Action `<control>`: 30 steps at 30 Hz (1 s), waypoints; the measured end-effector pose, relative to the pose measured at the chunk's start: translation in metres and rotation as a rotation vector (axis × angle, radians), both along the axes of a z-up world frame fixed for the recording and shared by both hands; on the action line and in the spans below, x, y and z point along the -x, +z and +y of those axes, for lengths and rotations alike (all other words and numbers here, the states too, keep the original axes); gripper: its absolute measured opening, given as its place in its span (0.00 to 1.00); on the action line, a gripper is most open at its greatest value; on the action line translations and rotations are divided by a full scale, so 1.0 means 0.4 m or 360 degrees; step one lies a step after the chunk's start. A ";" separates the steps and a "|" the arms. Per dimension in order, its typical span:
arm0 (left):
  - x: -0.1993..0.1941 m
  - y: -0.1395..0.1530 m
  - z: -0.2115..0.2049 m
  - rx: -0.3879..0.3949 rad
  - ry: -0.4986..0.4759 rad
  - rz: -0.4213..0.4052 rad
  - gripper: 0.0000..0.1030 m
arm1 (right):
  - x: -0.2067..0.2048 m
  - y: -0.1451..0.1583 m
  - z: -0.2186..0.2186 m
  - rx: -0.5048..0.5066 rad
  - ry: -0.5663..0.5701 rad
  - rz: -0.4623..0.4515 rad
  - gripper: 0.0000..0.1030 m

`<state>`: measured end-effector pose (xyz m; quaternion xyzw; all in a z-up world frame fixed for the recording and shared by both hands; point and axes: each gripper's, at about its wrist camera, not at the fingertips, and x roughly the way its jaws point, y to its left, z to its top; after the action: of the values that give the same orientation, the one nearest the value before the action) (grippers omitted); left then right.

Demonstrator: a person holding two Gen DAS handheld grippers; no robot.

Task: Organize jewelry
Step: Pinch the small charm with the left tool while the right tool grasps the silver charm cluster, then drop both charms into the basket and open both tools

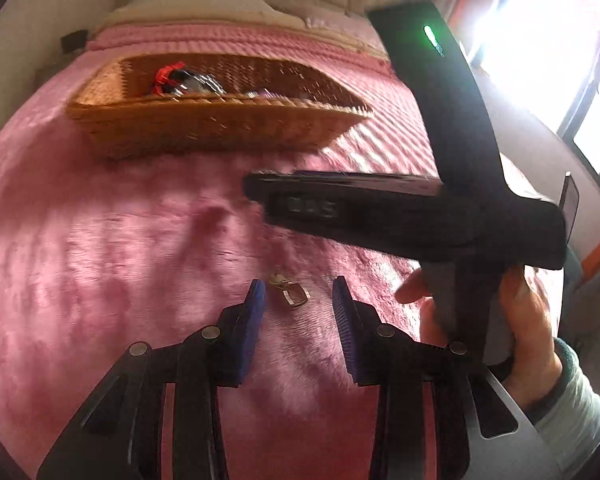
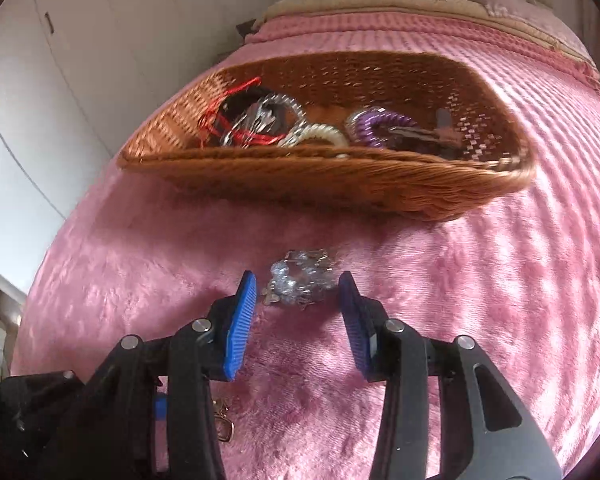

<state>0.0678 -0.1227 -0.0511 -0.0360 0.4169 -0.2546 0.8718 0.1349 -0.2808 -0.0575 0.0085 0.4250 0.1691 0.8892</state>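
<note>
A wicker basket (image 1: 204, 128) (image 2: 340, 184) sits on the pink fuzzy bedspread and holds a red-and-black bracelet (image 2: 236, 116), a pearl bracelet (image 2: 320, 134) and a purple coil bracelet (image 2: 376, 126). My left gripper (image 1: 300, 300) is open, its blue pads on either side of a small metal pendant (image 1: 294, 291) on the bedspread. My right gripper (image 2: 298, 300) is open around a clear beaded piece (image 2: 300, 278) lying in front of the basket. The right gripper's black body (image 1: 440, 208) crosses the left wrist view. A gold clasp (image 2: 224, 420) lies beside the left gripper's body.
Pink bedspread (image 2: 480, 300) covers the bed, with cream pillows (image 1: 188, 4) at the far end. White wardrobe doors (image 2: 60, 60) stand to the left. A bright window (image 1: 540, 60) is on the right. A hand (image 1: 528, 320) grips the right tool.
</note>
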 end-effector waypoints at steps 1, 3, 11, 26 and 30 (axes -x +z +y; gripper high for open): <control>-0.013 -0.009 -0.007 -0.0017 -0.0003 0.0026 0.32 | -0.004 -0.002 0.003 0.0011 -0.0004 -0.0002 0.36; -0.022 -0.017 -0.009 -0.0029 0.0010 0.0031 0.28 | -0.018 -0.007 0.009 0.0021 -0.0007 0.0001 0.35; -0.022 -0.026 0.011 0.0011 0.0068 0.0032 0.02 | 0.008 -0.007 0.034 0.0143 0.0000 -0.0095 0.23; 0.029 0.004 0.031 0.0066 0.0067 -0.0061 0.00 | 0.094 0.039 -0.060 -0.0086 -0.0037 -0.0196 0.23; 0.033 0.007 0.046 0.0107 0.0071 -0.0072 0.00 | 0.111 0.049 -0.077 -0.0153 -0.0050 -0.0227 0.23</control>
<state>0.0548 -0.1045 -0.0482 -0.0688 0.3874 -0.2496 0.8848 0.0904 -0.3115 -0.0377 0.0457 0.3518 0.1755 0.9183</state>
